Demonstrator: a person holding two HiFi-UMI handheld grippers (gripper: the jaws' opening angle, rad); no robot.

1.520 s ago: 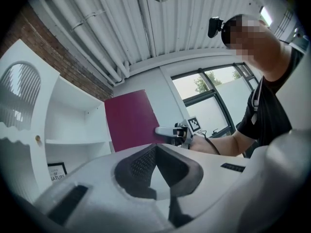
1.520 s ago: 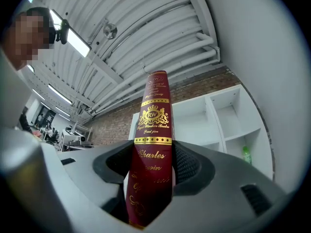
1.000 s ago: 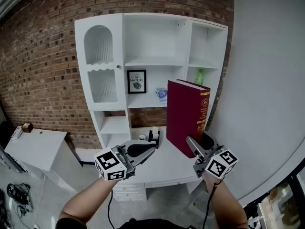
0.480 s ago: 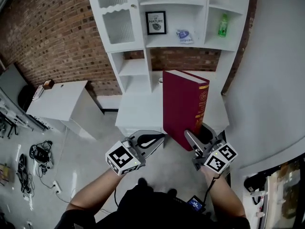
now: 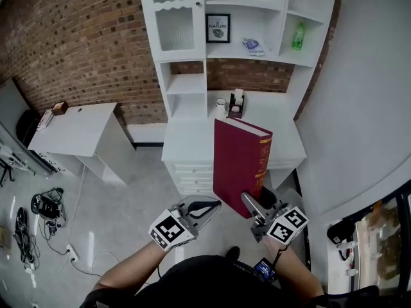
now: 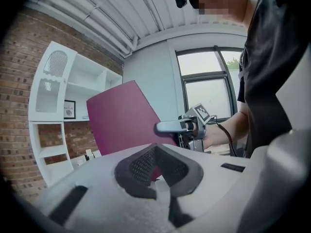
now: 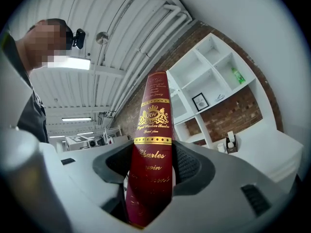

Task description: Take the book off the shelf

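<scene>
1. Book (image 5: 241, 165), thick and dark red with gold lettering on the spine, off the shelf unit (image 5: 186, 50) and upright in the air, in front of the desk (image 5: 186, 147) and above the floor (image 5: 128, 204).
2. Right gripper (image 5: 257, 201) clamped on the book's lower end, one jaw against each cover, spine towards its camera. Gold crest and bands plain in the right gripper view, script lower down partly hidden between the pads.
3. Left gripper (image 5: 207, 205) just left of the book, not touching it. Jaws together, tips meeting, nothing between them.
4. Both grippers at about the same height and near each other, each with a marker cube at its back end. Bare forearms behind them, at the bottom edge of the head view.
5. White shelf unit against a brick wall (image 5: 83, 37), behind the book and well apart from it. On one shelf level: framed picture (image 5: 218, 28), small blue-and-white item (image 5: 253, 45), green bottle (image 5: 298, 36). Ribbed-glass door (image 5: 174, 27) at upper left.
6. White desk below the shelves, with drawers in its front. Cup (image 5: 221, 103) and small dark holder (image 5: 236, 102) side by side near its back edge.
7. Separate white table (image 5: 77, 133) to the left, a small box (image 5: 60, 108) on its far corner. Cables (image 5: 42, 207) on the grey floor at far left.
</scene>
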